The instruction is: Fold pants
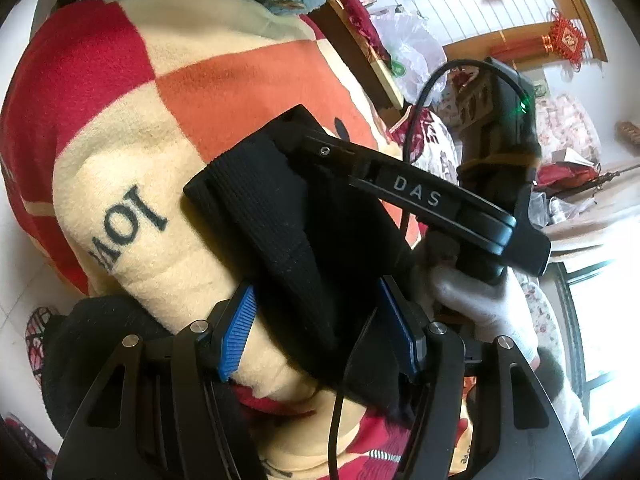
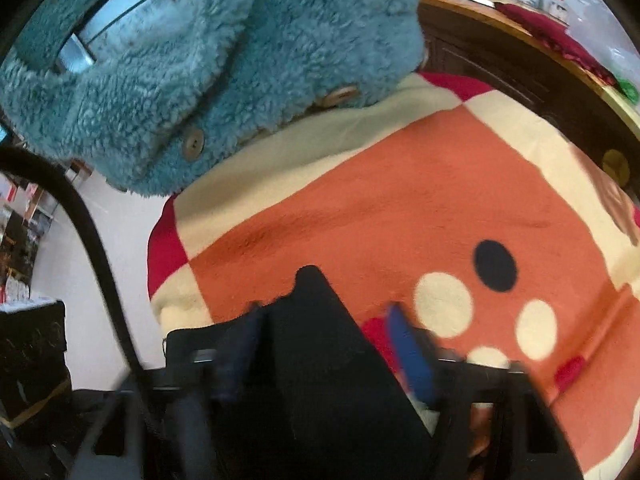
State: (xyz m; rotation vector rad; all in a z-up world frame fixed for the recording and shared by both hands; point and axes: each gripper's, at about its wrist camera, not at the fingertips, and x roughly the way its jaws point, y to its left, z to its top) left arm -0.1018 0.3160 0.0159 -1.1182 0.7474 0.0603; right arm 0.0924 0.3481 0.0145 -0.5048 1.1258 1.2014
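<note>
Left-wrist view: black pants [image 1: 280, 216] bunched on the checked blanket [image 1: 224, 80], partly folded; left tool [image 1: 320, 332] spread astride the fabric, right tool [image 2: 324, 344] astride a fold, pinch not confirmable; final folds and flattening remain, I judge.

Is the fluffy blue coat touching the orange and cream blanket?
Touching. In the right wrist view the fluffy blue coat lies over the orange and cream blanket's top edge, with no gap.

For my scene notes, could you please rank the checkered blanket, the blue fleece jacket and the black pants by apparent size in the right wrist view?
1. checkered blanket
2. blue fleece jacket, enlarged by nearness
3. black pants
</note>
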